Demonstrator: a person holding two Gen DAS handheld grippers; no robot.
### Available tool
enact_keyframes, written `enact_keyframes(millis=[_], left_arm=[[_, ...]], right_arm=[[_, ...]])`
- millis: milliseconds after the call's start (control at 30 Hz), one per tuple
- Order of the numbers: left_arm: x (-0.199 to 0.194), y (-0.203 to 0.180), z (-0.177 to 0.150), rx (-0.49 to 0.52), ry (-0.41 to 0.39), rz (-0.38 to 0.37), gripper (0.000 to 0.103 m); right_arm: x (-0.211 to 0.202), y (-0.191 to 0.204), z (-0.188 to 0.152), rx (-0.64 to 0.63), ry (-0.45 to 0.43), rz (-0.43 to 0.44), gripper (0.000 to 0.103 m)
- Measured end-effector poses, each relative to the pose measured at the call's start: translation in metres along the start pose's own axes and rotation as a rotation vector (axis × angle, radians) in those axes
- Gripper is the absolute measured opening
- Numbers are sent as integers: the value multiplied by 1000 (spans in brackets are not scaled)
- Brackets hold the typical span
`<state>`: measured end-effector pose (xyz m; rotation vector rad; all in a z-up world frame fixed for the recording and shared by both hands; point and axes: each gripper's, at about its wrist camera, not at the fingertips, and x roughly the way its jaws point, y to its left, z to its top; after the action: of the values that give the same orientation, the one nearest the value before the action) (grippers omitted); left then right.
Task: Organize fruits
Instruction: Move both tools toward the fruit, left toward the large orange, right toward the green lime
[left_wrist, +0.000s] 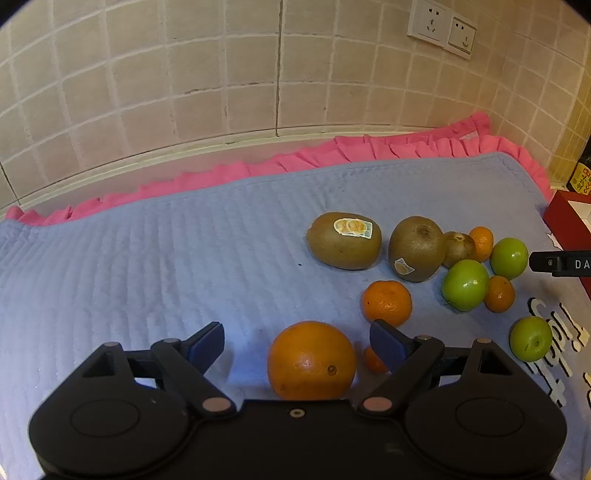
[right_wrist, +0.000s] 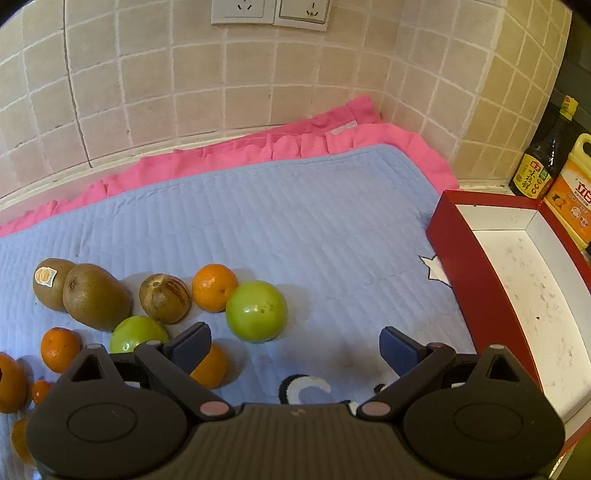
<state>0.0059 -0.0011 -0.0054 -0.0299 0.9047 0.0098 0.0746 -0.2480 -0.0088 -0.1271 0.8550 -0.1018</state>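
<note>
While left claw (left_wrist: 297, 345) gapes, orange (left_wrist: 311, 360) between, untouched.

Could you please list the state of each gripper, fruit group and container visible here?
left gripper: open, large orange between its fingers, not gripped.
right gripper: open, holding nothing.
large orange: resting on the mat.
kiwis: lying loose on the mat.
green fruits: loose on the mat.
small oranges: scattered on the mat.
red box: open, no fruit visible inside.
mat: spread flat.
</note>
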Motion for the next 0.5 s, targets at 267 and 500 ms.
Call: enact_keyframes(millis=[267,500], left_arm=[[1,6,2,-50,29,-55,102],[8,12,1,-71,47,-81,102]], right_arm=[[4,1,2,4,9,7,95],[7,-1,3,-2,0,39,93]])
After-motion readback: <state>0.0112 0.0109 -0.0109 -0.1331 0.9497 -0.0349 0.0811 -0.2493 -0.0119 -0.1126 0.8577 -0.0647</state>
